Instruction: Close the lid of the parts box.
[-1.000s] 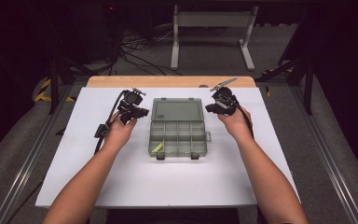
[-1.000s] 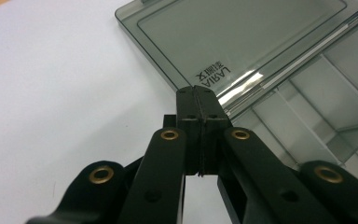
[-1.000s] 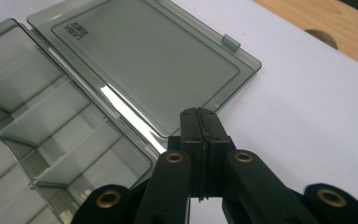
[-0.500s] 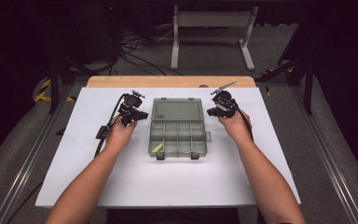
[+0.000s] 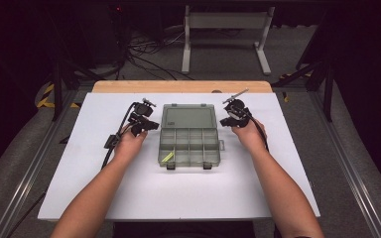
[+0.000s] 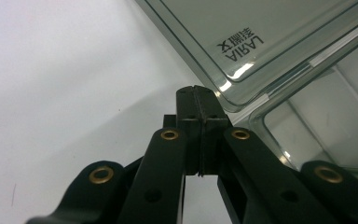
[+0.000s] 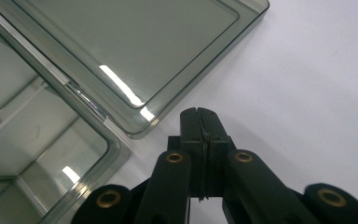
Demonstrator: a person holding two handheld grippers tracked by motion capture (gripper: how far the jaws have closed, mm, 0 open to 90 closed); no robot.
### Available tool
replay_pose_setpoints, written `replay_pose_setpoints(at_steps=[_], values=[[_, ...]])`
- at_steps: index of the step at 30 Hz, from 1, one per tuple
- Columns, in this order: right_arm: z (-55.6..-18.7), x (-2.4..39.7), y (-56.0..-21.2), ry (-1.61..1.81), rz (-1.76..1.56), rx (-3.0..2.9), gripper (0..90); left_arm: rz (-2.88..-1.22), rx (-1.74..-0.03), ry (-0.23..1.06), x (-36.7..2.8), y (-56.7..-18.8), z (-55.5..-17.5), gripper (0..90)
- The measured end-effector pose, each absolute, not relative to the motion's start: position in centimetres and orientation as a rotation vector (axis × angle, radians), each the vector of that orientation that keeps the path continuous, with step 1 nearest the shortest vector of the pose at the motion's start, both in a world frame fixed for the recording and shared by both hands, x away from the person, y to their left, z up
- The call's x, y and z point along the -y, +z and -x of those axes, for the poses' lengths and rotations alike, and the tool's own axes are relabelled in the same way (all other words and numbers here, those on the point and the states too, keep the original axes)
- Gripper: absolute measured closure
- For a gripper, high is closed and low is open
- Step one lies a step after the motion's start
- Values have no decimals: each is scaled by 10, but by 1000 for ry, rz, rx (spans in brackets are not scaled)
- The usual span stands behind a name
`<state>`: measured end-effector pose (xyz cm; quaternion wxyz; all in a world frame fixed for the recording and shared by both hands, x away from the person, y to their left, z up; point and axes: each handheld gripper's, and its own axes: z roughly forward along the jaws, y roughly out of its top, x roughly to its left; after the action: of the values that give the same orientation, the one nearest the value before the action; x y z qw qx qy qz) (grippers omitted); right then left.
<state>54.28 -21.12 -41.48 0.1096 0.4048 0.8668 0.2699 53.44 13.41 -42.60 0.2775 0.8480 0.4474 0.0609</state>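
Note:
A clear grey plastic organiser box (image 5: 188, 144) lies open in the middle of the white table, its lid (image 5: 187, 117) folded flat toward the far side. A small yellow-green piece (image 5: 167, 157) sits in its near left compartment. My left gripper (image 5: 148, 125) is shut and empty just left of the hinge line; its own view puts the tips (image 6: 197, 93) at the lid's corner (image 6: 233, 100). My right gripper (image 5: 226, 120) is shut and empty at the box's right side, its tips (image 7: 200, 114) just off the lid's corner (image 7: 142, 127).
The white table top (image 5: 104, 198) has free room on all sides of the box. A wooden strip (image 5: 178, 87) runs along its far edge. Beyond it are cables (image 5: 144, 54) and a metal stand (image 5: 225, 29) on the dark floor.
Both hands have sunk a little toward the table beside the box. The jaws stay shut and the box has not moved.

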Motion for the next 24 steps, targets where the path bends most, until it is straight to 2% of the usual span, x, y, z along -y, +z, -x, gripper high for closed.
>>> replay_pose_setpoints(at_steps=[24], values=[[-547, 202, -430, 737, -1186, -2613, 900, -2300, -1196, 119, -130, -438, -540, 897]])
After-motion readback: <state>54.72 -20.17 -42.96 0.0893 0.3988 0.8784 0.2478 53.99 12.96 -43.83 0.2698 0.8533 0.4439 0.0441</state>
